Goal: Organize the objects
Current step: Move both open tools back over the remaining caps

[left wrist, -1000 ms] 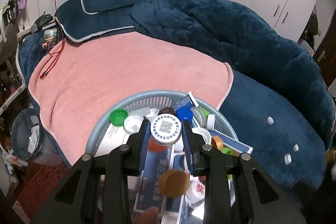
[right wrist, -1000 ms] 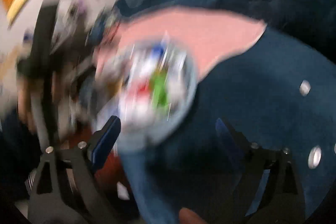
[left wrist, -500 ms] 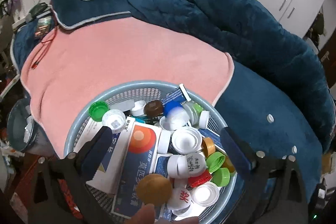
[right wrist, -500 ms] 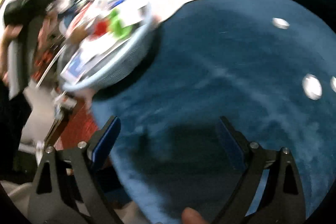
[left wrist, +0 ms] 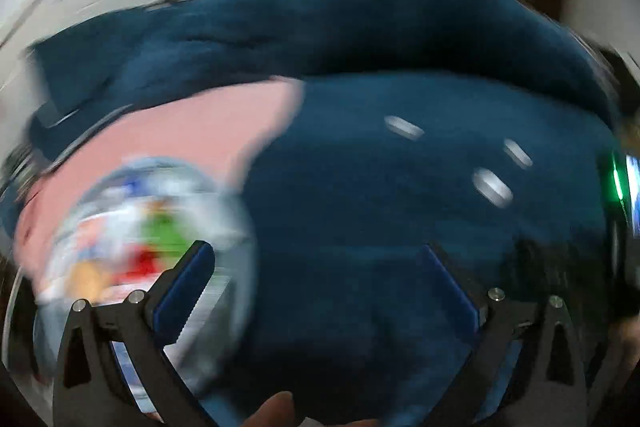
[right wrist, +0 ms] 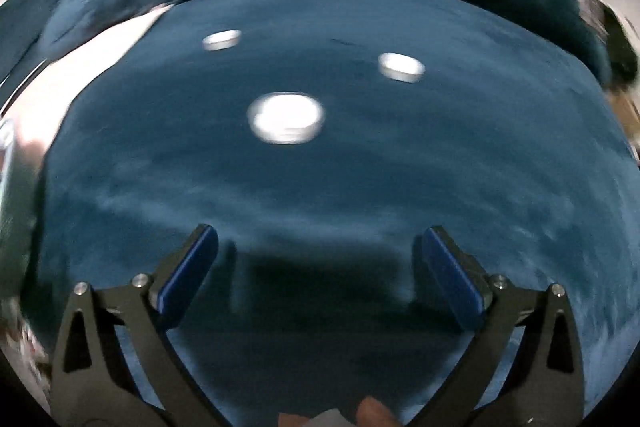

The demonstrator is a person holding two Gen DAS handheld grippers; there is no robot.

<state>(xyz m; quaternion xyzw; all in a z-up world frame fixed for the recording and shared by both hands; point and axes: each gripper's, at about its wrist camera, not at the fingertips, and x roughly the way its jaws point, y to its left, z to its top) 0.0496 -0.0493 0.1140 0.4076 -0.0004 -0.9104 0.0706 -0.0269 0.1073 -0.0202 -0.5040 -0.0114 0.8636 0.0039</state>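
Left wrist view, blurred: left gripper [left wrist: 318, 259] spread wide, nothing between; basket [left wrist: 80, 203] of caps at eight o'clock on pink towel [left wrist: 192, 131].
Right wrist view: right gripper [right wrist: 320, 245] opening, gap bare; three white caps [right wrist: 286, 117] at twelve o'clock on blue blanket [right wrist: 400, 187].

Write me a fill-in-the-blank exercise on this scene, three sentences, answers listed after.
1. The number of white caps lying loose on the dark blue blanket is ____.
2. The basket of mixed items sits partly on a ____ towel.
3. Between the wide-apart jaws of the right gripper there is ____.

Missing words: three; pink; nothing
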